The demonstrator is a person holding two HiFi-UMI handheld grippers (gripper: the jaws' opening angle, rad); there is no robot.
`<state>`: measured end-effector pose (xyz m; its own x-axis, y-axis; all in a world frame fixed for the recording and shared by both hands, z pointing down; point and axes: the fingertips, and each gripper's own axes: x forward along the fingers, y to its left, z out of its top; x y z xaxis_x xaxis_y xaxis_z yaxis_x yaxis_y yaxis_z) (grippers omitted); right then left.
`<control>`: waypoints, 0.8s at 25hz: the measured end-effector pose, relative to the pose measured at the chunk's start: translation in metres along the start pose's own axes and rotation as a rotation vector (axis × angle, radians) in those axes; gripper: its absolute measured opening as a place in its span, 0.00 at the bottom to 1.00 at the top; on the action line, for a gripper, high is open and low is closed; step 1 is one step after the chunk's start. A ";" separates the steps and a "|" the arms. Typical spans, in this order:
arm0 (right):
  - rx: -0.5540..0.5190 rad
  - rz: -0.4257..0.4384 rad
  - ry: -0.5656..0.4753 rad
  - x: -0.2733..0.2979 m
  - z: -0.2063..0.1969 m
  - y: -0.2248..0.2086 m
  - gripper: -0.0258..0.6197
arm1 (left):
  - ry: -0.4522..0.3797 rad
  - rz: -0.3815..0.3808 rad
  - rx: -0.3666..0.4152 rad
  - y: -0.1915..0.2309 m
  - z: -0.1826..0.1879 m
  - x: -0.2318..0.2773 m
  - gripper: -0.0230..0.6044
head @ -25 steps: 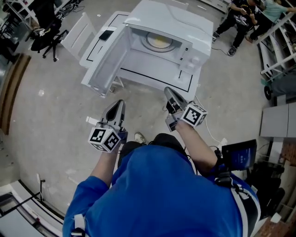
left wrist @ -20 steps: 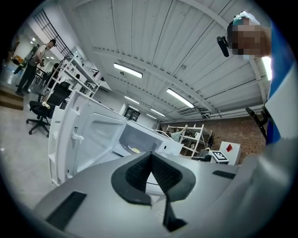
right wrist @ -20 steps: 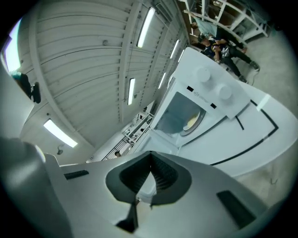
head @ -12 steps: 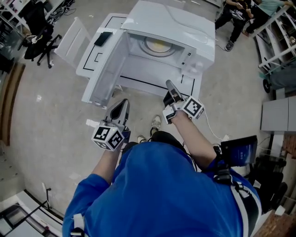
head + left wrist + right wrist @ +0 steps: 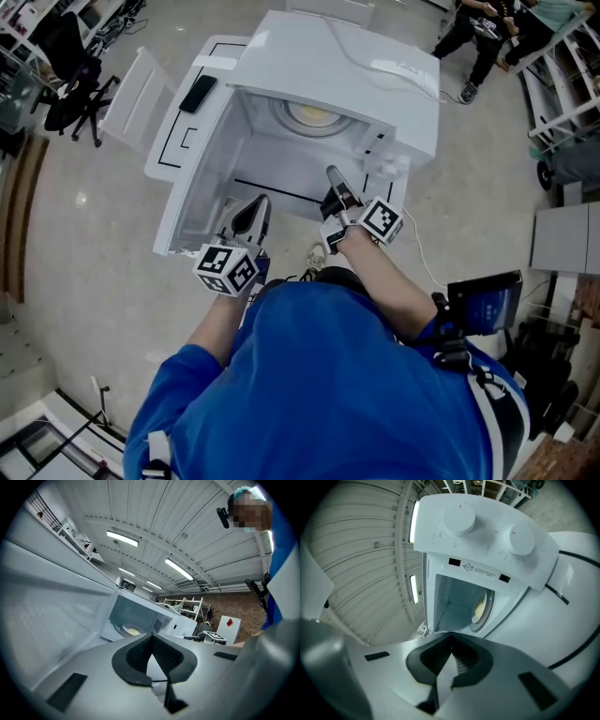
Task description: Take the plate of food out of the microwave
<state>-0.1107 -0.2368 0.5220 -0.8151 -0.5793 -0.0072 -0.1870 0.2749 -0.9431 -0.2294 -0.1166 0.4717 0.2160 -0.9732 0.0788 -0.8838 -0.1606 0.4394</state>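
Observation:
The white microwave (image 5: 375, 66) stands with its door (image 5: 202, 178) swung open to the left. Inside, on the turntable, sits the plate of yellowish food (image 5: 312, 114); it also shows in the left gripper view (image 5: 132, 631) and the right gripper view (image 5: 480, 606). My left gripper (image 5: 261, 200) hovers at the door's lower edge, jaws together and empty. My right gripper (image 5: 330, 172) is just in front of the cavity's right side, below the control knobs (image 5: 459, 520), also shut and empty. Both are apart from the plate.
The microwave rests on a white table (image 5: 187, 141) with a black phone (image 5: 198, 94) on it. A white chair (image 5: 131, 80) stands to the left. People sit at the top right (image 5: 487, 28), and a tablet (image 5: 483, 314) is beside me on the right.
Both grippers have moved forward to the microwave's open mouth, which now fills more of the view. The right gripper has rolled somewhat. Neither jaw pair has changed.

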 end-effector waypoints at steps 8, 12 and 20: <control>0.031 0.006 0.059 0.001 0.009 -0.008 0.03 | 0.058 0.036 -0.014 0.024 -0.017 0.088 0.05; 0.033 -0.010 0.085 -0.004 0.010 -0.008 0.03 | 0.103 0.049 0.002 0.036 -0.026 0.126 0.05; 0.004 -0.042 0.049 -0.019 0.024 -0.024 0.03 | 0.217 0.022 0.145 0.052 -0.041 0.178 0.05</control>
<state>-0.0780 -0.2509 0.5366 -0.8326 -0.5517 0.0492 -0.2201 0.2480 -0.9434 -0.2201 -0.2917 0.5456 0.2660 -0.9213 0.2836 -0.9362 -0.1768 0.3039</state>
